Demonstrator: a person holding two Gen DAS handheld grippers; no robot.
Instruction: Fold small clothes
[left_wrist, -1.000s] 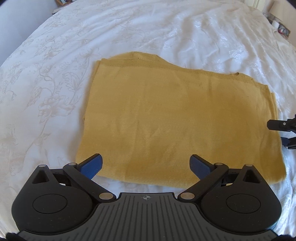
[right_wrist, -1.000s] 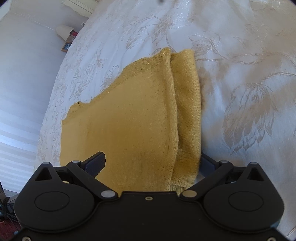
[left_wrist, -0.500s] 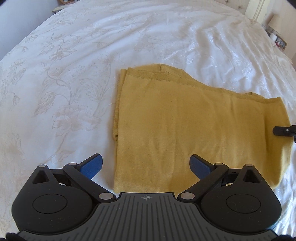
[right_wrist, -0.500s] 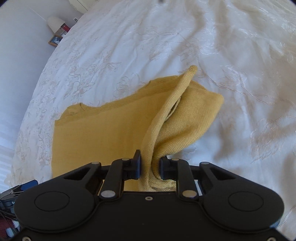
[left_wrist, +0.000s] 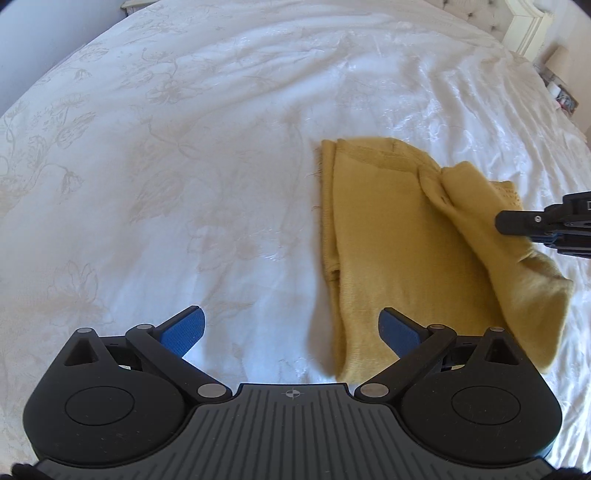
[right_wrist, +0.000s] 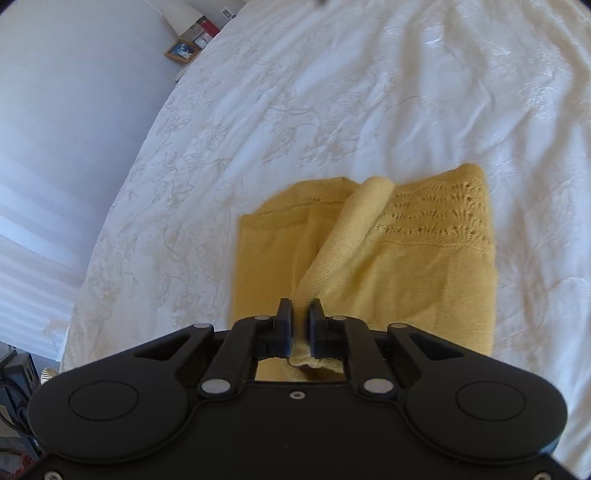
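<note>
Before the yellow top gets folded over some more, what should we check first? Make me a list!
1. Right gripper pinching the yellow knit top: ok, jaws shut on a fold of fabric.
2. Lifted flap free to travel: ok, in the left wrist view it hangs off the bedspread from the right gripper.
3. Left gripper out of the way: ok, open and empty, its fingers straddling the top's near left edge.
4. Rest of the top lying flat: ok, though its left edge shows a small bump.
5. Grip holding every layer: cannot tell, the pinch hides the layers.
6. Landing spot free of clutter: ok, only knit fabric ahead.
</note>
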